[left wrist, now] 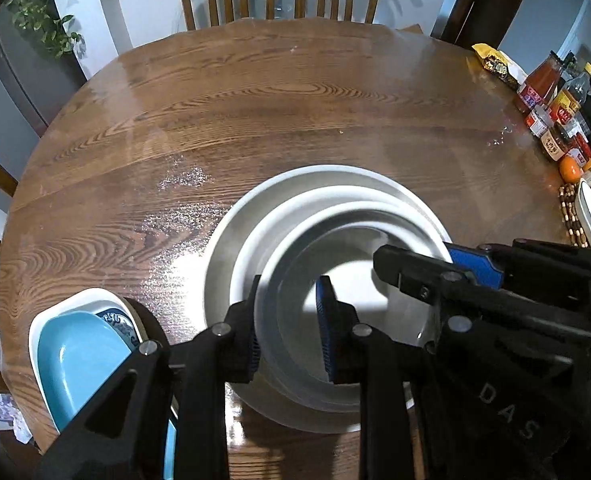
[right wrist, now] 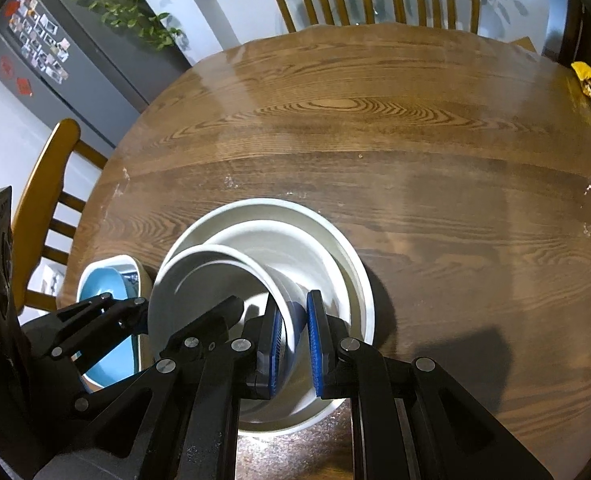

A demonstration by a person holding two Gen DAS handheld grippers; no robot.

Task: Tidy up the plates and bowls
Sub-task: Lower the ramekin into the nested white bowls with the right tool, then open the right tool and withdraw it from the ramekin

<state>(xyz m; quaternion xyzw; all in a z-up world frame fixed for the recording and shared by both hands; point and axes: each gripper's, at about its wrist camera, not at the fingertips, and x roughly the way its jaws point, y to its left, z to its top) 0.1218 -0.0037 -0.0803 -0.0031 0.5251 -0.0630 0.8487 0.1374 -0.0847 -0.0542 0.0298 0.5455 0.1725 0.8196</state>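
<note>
A stack of white bowls [left wrist: 231,248] sits on the round wooden table [left wrist: 255,112], a smaller white bowl [left wrist: 347,280] nested on top. My left gripper [left wrist: 287,328] straddles the smaller bowl's left rim, fingers apart with a gap to the wall. My right gripper [right wrist: 295,340] straddles the right rim of the same bowl [right wrist: 199,276], fingers also apart; it also shows in the left wrist view [left wrist: 435,268]. The large bowl [right wrist: 347,264] lies beneath.
A blue dish [left wrist: 79,360] lies in a white dish with a patterned plate at the table's left edge, also in the right wrist view [right wrist: 107,280]. Sauce bottles [left wrist: 543,92], an orange and a snack packet stand at the right edge. Chairs surround the table.
</note>
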